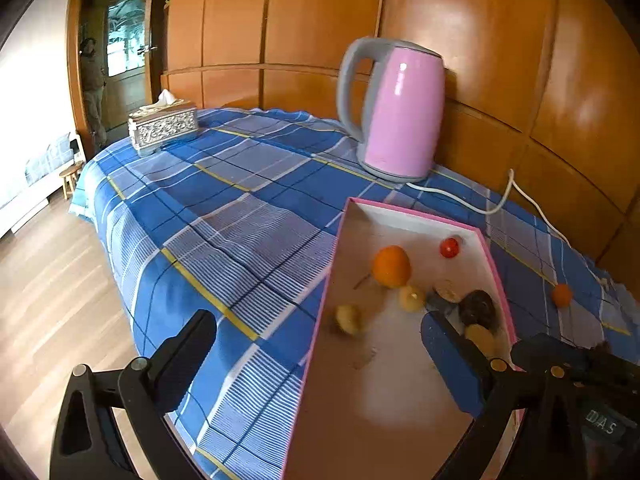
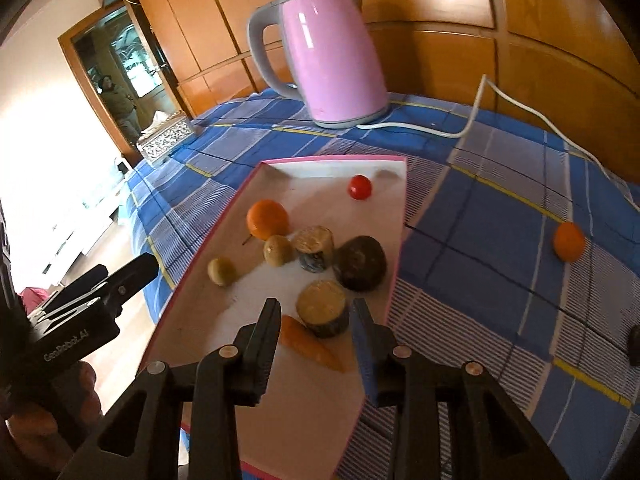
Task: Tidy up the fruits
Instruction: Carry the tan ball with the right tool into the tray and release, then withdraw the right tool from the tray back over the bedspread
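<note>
Gathering fruit into the pink-rimmed tray (image 2: 394,276) looks nearly done — an orange (image 2: 267,219), a red tomato (image 2: 359,187), two yellowish fruits (image 2: 221,271), a dark round fruit (image 2: 360,263), two cut cylinders (image 2: 321,307) and a carrot (image 2: 310,345) already lie inside it. One small orange fruit (image 2: 568,241) sits alone on the checked cloth (image 2: 480,216), well apart from the tray on its right side. Your right tongs (image 2: 316,316) are open and empty, hanging over the tray's near end with the closer cylinder between the fingers but not gripped. Your left tongs (image 1: 320,332) are also open and hold nothing, straddling the tray's left rim. The next move, as I judge it, is yours on the right: swing those tongs over to the stray fruit, close gently on its round sides — it could roll — and carry it into a bare patch of tray. Mind the kettle (image 2: 332,60) cord (image 2: 472,120) nearby.
</note>
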`<action>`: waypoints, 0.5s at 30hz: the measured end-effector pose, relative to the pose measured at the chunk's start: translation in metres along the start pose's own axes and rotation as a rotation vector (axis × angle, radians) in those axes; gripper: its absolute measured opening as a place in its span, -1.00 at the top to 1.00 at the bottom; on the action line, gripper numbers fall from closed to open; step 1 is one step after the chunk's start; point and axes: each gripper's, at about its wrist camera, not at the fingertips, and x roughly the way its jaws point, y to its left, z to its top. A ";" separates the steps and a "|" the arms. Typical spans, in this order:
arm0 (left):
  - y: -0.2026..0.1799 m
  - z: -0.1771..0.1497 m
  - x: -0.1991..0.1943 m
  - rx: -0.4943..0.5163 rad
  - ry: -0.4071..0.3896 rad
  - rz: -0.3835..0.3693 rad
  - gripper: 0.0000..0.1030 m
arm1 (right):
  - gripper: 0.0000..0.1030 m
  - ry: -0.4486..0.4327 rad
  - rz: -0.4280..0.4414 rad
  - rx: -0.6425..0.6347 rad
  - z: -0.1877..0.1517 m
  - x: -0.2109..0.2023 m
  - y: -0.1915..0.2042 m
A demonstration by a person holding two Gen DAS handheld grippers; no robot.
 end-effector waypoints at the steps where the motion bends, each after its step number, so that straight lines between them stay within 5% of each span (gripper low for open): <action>1: -0.003 -0.001 -0.001 0.007 0.001 -0.009 -0.99 | 0.30 -0.004 -0.012 -0.002 -0.002 -0.002 0.000; 11: -0.030 -0.013 -0.006 0.082 0.012 -0.061 -0.99 | 0.30 -0.064 -0.159 -0.018 -0.019 -0.025 -0.009; 15: -0.042 -0.017 -0.008 0.110 0.019 -0.086 -0.99 | 0.11 -0.085 -0.210 -0.016 -0.024 -0.034 -0.014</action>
